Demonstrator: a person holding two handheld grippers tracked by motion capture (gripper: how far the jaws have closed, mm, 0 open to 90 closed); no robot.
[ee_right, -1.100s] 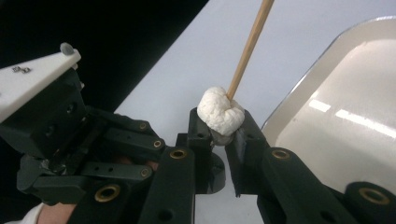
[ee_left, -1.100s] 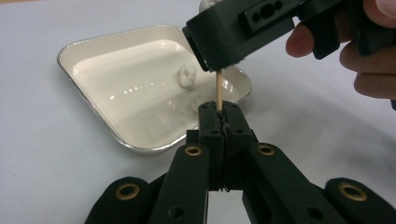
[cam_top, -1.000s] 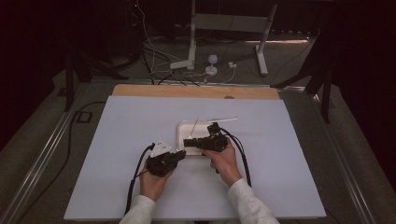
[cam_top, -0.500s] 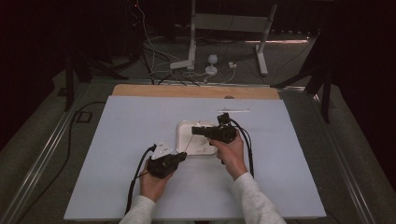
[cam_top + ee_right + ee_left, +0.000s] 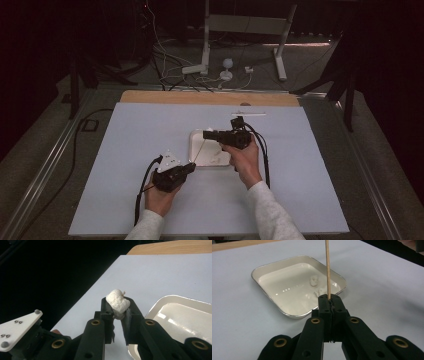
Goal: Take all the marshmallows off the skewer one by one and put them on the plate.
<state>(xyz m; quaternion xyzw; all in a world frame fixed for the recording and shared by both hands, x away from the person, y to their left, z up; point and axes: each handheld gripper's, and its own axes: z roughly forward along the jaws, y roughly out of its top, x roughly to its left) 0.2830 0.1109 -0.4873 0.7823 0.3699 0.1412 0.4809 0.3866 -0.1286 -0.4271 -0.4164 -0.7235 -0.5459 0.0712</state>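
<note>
Basically a marshmallow is being threaded onto a skewer. Left gripper (image 5: 329, 301) is pinching the wooden skewer (image 5: 327, 267) with its jaws pressed together, stick angling up from the tips over the white tray (image 5: 274, 265). In the high view the left gripper (image 5: 187, 167) is sitting just beside the tray's near-left corner, skewer (image 5: 200, 149) slanting up toward the right gripper (image 5: 207, 134), which is hovering above the tray (image 5: 196, 137). Right gripper (image 5: 117, 307) is squeezing a white marshmallow (image 5: 117, 302) between its jaws — a small wooden tip looks to be poking out at the top of it, so the stick is probably already going through, hard to confirm. Two more white pieces (image 5: 314, 280) are lying in the tray.

Doing it well, my read: keep the left hand steady and the stick firmly clamped, push the marshmallow along the skewer's own line — no sideways load or the stick bends or snaps. Keep the squeeze light so it isn't crushed.
</note>
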